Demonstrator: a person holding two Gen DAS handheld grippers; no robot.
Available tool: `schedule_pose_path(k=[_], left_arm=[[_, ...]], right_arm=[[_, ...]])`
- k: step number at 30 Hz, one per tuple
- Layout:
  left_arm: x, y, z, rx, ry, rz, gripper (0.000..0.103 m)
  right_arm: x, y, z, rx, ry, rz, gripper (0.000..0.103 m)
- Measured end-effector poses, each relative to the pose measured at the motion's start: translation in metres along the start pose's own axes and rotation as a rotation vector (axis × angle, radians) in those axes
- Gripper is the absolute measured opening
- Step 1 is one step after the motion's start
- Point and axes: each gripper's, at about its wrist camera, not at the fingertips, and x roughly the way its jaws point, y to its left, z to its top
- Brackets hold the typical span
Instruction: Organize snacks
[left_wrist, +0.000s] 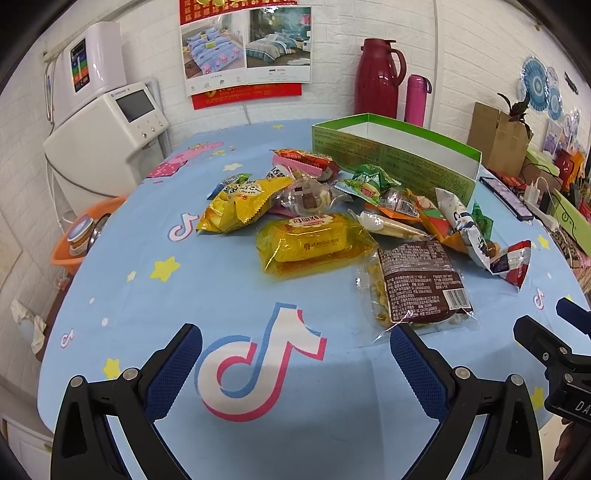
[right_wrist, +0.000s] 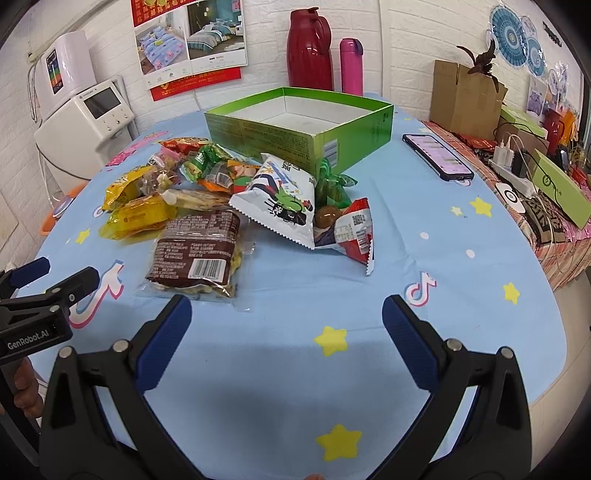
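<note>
Holding both tools low over the near edge of the table (right_wrist: 461, 258), I have nothing in either one. My left gripper (left_wrist: 295, 349) has its fingers spread wide over bare blue cloth, and the right gripper (right_wrist: 286, 317) is spread the same way; I judge this a start pose, both ready to reach forward.

Going left to right, the snacks (left_wrist: 314, 214) lie heaped mid-table: a yellow bag (left_wrist: 240, 203), a clear yellow pack (left_wrist: 310, 243), the brown pack (right_wrist: 199, 251) nearest my fingers, then a white bag (right_wrist: 284, 199) leaning on others and a red pouch (right_wrist: 354, 229) at the right end. Behind the heap sits the green box (right_wrist: 354, 125), open at the top and apparently empty, so I take it as where the snacks are meant to go. A phone (right_wrist: 437, 157) lies apart to the right.

Much is hard to read: small packets in the heap overlap, so I cannot count them. The box floor is only partly visible from the right wrist, and hidden from the left.
</note>
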Motion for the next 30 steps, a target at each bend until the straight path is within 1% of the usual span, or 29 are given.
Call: schedule_pose_path(k=[15,30], left_arm=[[0.003,0.0,-0.002,-0.003,0.008,0.0,0.103],[0.013,0.001,0.006,-0.005,0.033,0.0,0.103]], right_arm=[[0.005,-0.002,-0.001,0.01,0.014,0.005,0.103],[0.014,-0.004,0.004,0.01,0.033,0.009,0.103]])
